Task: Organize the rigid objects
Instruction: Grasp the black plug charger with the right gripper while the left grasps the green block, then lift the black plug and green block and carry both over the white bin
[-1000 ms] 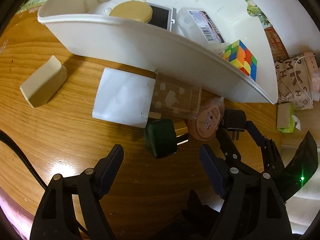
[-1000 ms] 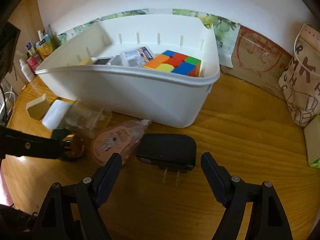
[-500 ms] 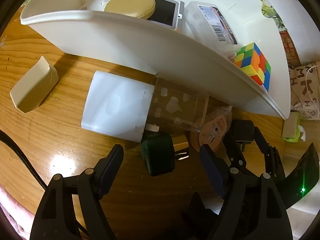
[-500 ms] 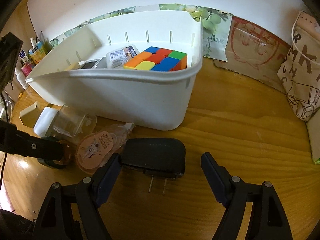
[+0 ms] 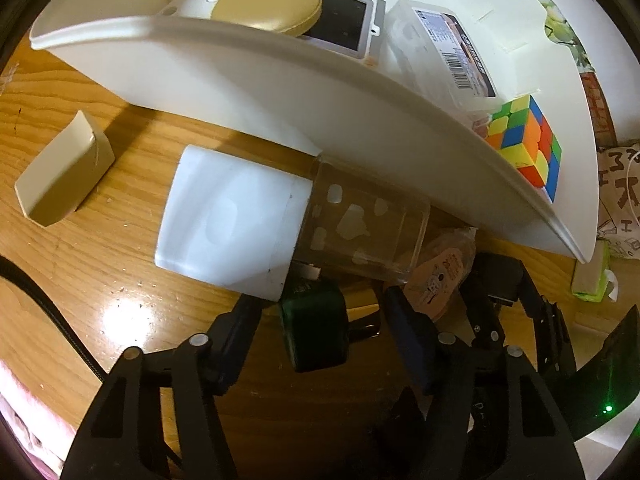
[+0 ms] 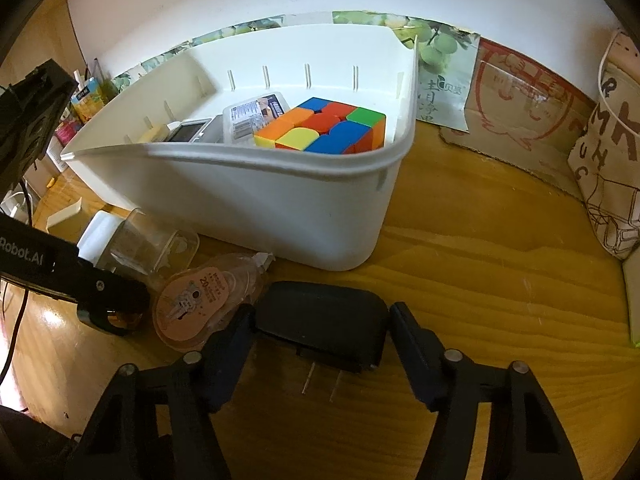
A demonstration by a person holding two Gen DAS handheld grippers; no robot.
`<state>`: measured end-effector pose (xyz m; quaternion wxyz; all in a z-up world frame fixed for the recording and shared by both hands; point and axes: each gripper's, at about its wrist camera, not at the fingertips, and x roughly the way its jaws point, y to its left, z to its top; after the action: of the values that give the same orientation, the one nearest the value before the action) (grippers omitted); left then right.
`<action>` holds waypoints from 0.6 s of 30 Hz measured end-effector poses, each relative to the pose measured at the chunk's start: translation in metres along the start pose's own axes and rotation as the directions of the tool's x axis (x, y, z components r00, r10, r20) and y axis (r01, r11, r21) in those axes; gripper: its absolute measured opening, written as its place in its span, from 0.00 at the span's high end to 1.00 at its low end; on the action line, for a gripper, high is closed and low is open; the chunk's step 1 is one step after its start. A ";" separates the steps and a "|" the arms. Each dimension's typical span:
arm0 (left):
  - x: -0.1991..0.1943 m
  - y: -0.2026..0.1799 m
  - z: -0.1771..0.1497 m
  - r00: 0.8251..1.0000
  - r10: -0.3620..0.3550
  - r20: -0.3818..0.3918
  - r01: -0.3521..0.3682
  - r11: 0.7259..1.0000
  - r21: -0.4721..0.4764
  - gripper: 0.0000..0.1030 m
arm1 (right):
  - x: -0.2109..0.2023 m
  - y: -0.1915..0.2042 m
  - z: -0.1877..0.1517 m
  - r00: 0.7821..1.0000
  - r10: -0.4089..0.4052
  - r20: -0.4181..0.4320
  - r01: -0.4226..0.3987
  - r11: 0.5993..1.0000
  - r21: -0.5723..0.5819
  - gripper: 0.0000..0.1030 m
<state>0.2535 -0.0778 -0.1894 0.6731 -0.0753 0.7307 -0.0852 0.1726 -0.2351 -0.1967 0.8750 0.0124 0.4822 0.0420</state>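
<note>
A white bin [image 5: 256, 80] [image 6: 280, 200] on the wooden table holds a colour cube [image 6: 324, 128] [image 5: 528, 140], a labelled clear box [image 5: 444, 52], a small screen device and a tan round lid [image 5: 268, 6]. My left gripper [image 5: 320, 332] is open around a dark green bottle with a gold cap [image 5: 316, 332], fingers close on both sides. My right gripper [image 6: 320, 336] is open around a black plug adapter [image 6: 320, 324], prongs pointing toward me. A white block with a clear cover [image 5: 232, 216] and a pink tape dispenser [image 6: 196, 304] lie beside the bin.
A cream wedge-shaped piece [image 5: 60, 176] lies on the table left of the bin. A printed cloth bag [image 6: 612, 184] and cardboard [image 6: 520, 120] stand at the right against the wall. Small bottles and cartons [image 6: 84, 100] stand at the far left.
Both grippers moved forward. The left fingers now flank the green bottle, and the right fingers now flank the black adapter and have narrowed toward it.
</note>
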 end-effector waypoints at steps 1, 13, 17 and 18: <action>0.000 0.001 -0.001 1.000 0.004 0.001 -0.004 1.000 -0.004 0.41 | 0.000 0.000 0.000 1.000 0.001 -0.001 -0.001 1.000 -0.002 0.36; -0.004 0.022 -0.014 0.999 -0.048 -0.006 0.048 0.998 -0.048 0.48 | -0.002 0.004 -0.001 1.000 -0.001 -0.024 0.001 1.000 -0.025 0.36; -0.003 0.031 -0.019 0.998 -0.056 -0.014 0.055 0.996 -0.068 0.48 | -0.006 0.009 -0.007 0.999 -0.008 -0.034 0.007 0.999 -0.045 0.36; -0.001 0.034 -0.022 0.998 -0.056 -0.015 0.055 0.996 -0.072 0.49 | -0.007 0.010 -0.009 0.999 -0.010 -0.036 0.008 0.999 -0.049 0.36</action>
<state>0.2318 -0.0441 -0.1944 0.6610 -0.1189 0.7367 -0.0780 0.1608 -0.2257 -0.1949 0.8663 -0.0121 0.4969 0.0501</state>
